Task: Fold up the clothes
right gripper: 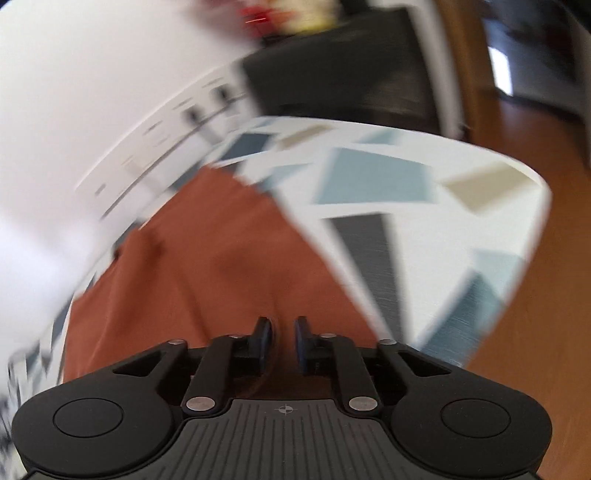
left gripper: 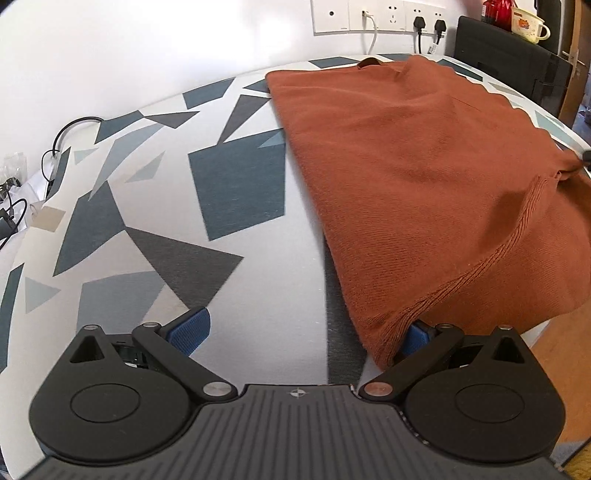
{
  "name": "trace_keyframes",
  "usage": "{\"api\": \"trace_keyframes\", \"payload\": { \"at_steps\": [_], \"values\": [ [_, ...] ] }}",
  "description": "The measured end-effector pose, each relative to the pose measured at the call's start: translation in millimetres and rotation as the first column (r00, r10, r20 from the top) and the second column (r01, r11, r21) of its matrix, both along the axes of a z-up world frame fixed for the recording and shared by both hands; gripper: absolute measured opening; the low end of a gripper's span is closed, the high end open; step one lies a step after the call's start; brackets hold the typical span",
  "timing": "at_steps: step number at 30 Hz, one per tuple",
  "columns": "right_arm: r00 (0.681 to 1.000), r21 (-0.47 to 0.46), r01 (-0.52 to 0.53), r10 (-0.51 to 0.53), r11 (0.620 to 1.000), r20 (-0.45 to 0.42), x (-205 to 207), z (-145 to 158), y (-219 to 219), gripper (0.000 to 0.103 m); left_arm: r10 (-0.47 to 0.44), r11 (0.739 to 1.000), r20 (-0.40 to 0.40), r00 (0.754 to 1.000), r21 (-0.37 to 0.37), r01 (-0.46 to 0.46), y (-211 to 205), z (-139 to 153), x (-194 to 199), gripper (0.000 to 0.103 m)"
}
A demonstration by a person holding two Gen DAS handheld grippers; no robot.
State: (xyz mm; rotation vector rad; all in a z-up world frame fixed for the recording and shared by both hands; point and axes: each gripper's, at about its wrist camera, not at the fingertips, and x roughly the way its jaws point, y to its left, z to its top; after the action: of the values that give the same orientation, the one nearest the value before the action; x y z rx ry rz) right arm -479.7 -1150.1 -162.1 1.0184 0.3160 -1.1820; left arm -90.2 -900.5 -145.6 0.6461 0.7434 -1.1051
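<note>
The left claw [left gripper: 303, 332] stood wide apart over the desk [left gripper: 236, 258], which was covered in a white cloth printed with blue and grey angular patches. Its left blue ribbed pad [left gripper: 190, 332] was bare; the right one was partly hidden under the near hem of the rust-orange knitted garment [left gripper: 406, 166], gripping nothing. That garment lay flat on the right part of the desk, reaching toward the far edge, with one corner pulled into a point at the right edge of the view. Beyond it a white wall carried a row of sockets [left gripper: 384, 16] with plugs, and a cream mug with a printed picture [left gripper: 528, 22] sat on a black cabinet; what the mug held could not be told.

The right wrist view, heavily blurred, showed the right claw [right gripper: 283, 339] nearly closed, a narrow gap left between its pads above the orange fabric [right gripper: 207, 258]; whether cloth was pinched could not be told. Only this view showed the desk's right end and the brown wooden floor [right gripper: 535, 332].
</note>
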Motion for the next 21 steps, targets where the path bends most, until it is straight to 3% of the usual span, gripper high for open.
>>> {"api": "trace_keyframes", "payload": {
  "at_steps": [2,7,11,15,21],
  "values": [
    [0.999,0.022,0.045,-0.045,0.999,-0.002,-16.1,-2.2,1.5,0.026,-0.001,1.0,0.004,1.0,0.001,0.001,0.4,0.1,2.6,0.103],
    [0.997,0.019,0.069,-0.068,0.997,-0.04,-43.3,-7.4,17.3,0.034,-0.023,1.0,0.03,0.999,0.004,0.023,1.6,1.0,2.3,0.103],
    [0.996,0.073,0.078,-0.075,0.994,-0.047,-55.1,-23.7,41.6,0.037,-0.019,1.0,0.008,1.0,0.007,0.019,1.5,1.0,4.8,0.103],
    [0.996,0.136,0.072,-0.065,0.988,-0.054,-55.3,-45.5,59.7,0.039,-0.035,0.999,0.028,0.999,0.008,0.035,2.2,4.6,1.1,0.103],
    [0.999,0.145,0.043,-0.04,0.988,-0.021,-44.9,-51.0,74.1,0.048,-0.077,0.997,0.111,0.991,-0.003,0.078,1.7,11.1,-8.9,0.103]
  ]
}}
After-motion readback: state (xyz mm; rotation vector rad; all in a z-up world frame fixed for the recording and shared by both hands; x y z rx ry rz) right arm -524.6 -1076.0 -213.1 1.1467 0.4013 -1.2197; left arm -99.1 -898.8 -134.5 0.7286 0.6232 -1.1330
